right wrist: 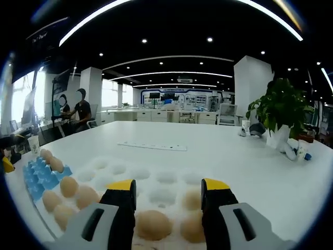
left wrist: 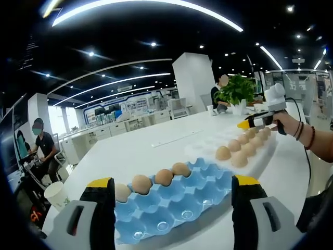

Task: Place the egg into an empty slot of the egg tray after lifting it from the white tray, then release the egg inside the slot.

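Note:
A blue egg tray (left wrist: pixel 177 203) lies just beyond my left gripper (left wrist: pixel 171 182), whose jaws stand open on either side of it with nothing between them. Several brown eggs (left wrist: pixel 164 177) fill the blue tray's far row. To the right is the white tray (left wrist: pixel 208 148) with a line of eggs (left wrist: pixel 234 146). A hand holds my right gripper (left wrist: pixel 244 125) over its far end. In the right gripper view the right gripper (right wrist: pixel 169 185) is open above the white tray (right wrist: pixel 130 172), and one egg (right wrist: pixel 152 224) lies low between its jaws. The blue egg tray (right wrist: pixel 44 177) is at the left.
The long white table (right wrist: pixel 218 151) carries a thin white strip (right wrist: pixel 152 146), a potted plant (right wrist: pixel 281 112) and small cups at the far right. A paper cup (left wrist: pixel 56 195) stands near the left edge. People sit at desks in the background.

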Demonstrator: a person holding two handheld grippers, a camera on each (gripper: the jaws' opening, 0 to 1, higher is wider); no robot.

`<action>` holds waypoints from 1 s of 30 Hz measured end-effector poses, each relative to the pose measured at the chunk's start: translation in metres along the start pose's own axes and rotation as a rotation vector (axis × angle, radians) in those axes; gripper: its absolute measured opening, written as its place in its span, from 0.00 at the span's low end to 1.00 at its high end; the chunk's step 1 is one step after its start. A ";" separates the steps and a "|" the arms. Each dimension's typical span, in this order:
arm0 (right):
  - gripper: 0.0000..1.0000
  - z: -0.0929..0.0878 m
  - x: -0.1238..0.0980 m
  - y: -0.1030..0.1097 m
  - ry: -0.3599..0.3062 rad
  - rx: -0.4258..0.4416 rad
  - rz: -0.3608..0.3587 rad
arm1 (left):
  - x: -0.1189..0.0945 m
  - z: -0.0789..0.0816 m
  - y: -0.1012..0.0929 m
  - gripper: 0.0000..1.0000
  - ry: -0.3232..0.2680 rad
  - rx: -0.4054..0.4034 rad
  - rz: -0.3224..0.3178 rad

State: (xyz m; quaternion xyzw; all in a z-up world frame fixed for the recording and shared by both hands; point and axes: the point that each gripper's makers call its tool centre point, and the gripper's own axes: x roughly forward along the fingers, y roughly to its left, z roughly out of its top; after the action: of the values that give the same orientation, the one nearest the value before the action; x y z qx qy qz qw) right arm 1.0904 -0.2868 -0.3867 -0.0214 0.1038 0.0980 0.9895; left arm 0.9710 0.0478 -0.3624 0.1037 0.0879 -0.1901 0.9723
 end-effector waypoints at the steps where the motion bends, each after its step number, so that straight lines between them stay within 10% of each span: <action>1: 0.52 -0.001 0.000 -0.002 0.002 0.002 -0.004 | 0.001 0.000 0.000 0.95 -0.001 -0.001 0.000; 30: 0.37 -0.036 0.018 -0.034 0.188 0.074 -0.051 | -0.001 -0.009 -0.001 0.95 0.023 0.000 0.007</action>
State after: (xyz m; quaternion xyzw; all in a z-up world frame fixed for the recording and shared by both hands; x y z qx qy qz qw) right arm 1.1075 -0.3190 -0.4248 0.0036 0.1993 0.0663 0.9777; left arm 0.9688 0.0498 -0.3714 0.1061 0.0989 -0.1853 0.9719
